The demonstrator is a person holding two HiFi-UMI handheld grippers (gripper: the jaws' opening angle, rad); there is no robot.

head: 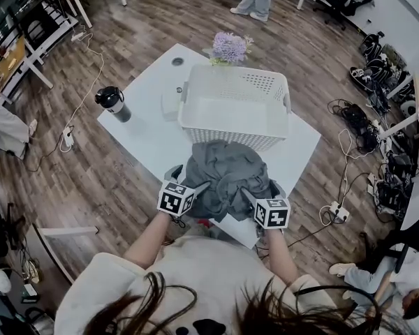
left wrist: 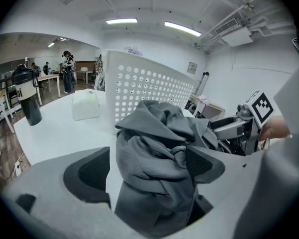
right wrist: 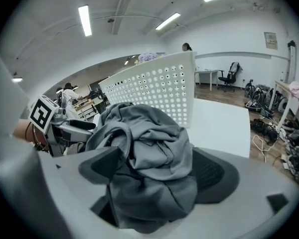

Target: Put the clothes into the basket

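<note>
A crumpled grey garment (head: 227, 176) lies in a heap on the white table (head: 146, 138), pressed against the near wall of the white perforated basket (head: 234, 107). My left gripper (head: 188, 181) stands at the heap's left and my right gripper (head: 262, 190) at its right. In the left gripper view the garment (left wrist: 154, 148) sits between the wide jaws of the left gripper (left wrist: 147, 168), with bare table showing beside the left pad. In the right gripper view the cloth (right wrist: 144, 158) bulges between the spread jaws of the right gripper (right wrist: 157, 171) and laps over their inner edges. The basket holds nothing that I can see.
A black flask (head: 113, 102) stands at the table's left edge, and a small white box (head: 170, 105) sits beside the basket. Purple flowers (head: 229, 47) rise behind the basket. Cables, bags and chairs crowd the floor to the right.
</note>
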